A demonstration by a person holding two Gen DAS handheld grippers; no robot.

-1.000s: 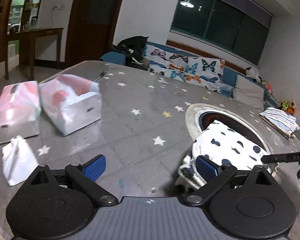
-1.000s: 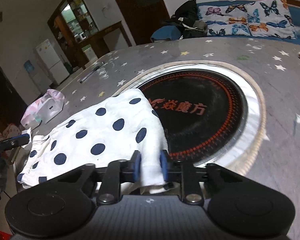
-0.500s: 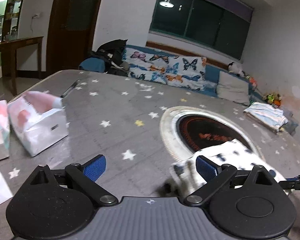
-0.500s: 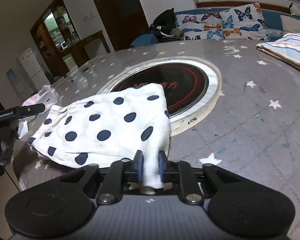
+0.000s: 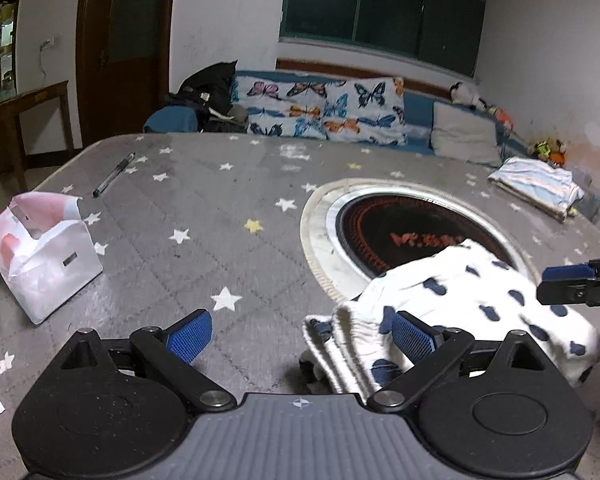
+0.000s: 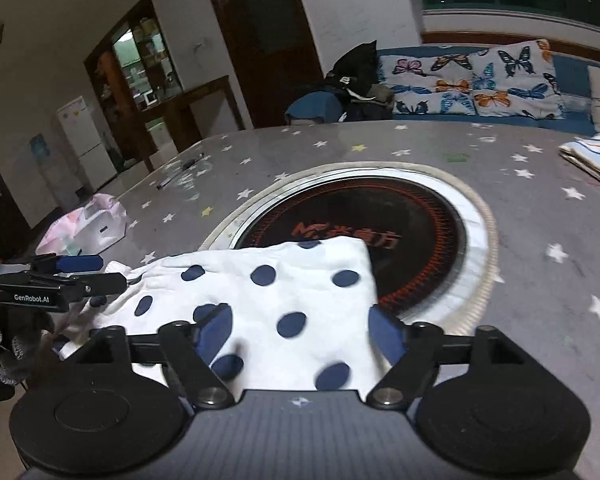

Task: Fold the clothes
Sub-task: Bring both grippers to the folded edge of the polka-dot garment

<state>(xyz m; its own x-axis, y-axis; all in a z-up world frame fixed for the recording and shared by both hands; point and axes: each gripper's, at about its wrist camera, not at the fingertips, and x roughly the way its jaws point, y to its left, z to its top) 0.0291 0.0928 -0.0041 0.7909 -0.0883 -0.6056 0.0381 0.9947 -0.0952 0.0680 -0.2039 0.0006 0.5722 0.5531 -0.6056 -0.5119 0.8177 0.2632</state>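
While right gripper point(image 6: 302, 330) jaws opening, polka-dot cloth point(image 6: 284, 292) between; left gripper point(image 5: 302, 334) jaws wide.

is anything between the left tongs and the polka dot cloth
Nothing visible. The left tongs stand open with the polka dot cloth right at their right pad; bare table lies between the fingers.

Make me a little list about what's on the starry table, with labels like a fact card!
Table: grey cloth with stars
Clothing being folded: white spotted garment, lying partly over the round black cooker plate
Right gripper: jaws opening, garment between them, pads not pressing it
Left gripper: open, one finger beside the garment's bunched edge
Already folded: striped cloth near the far edge
Other things: pen, tissue pack
Behind the table: sofa with butterfly cushions
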